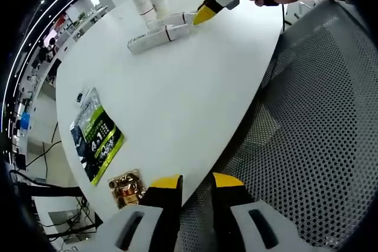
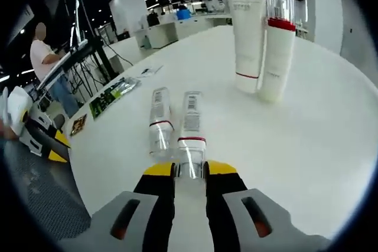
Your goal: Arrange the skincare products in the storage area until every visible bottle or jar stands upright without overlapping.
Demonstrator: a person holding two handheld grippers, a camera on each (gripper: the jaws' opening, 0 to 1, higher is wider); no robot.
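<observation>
Two bottles [image 2: 173, 123] lie flat on the white table [image 2: 307, 146]; two tubes [image 2: 260, 33] stand upright. Right gripper [image 2: 190, 168] clasps one lying bottle; left gripper [image 1: 195, 182] holds nothing, jaws apart. Labels unreadable.

Left gripper view sits off the table edge, above a mesh chair seat [image 1: 319, 116], looking across the white table [image 1: 177, 98] toward the far bottles, well back. Right gripper view is low and close-in, right over the tabletop [image 2: 307, 146], facing along two lying bottles [image 2: 190, 123] toward the standing tube [image 2: 246, 30]. Shared: same table, bottle cluster [image 1: 155, 28], green packet [image 1: 97, 137] [image 2: 112, 95].
</observation>
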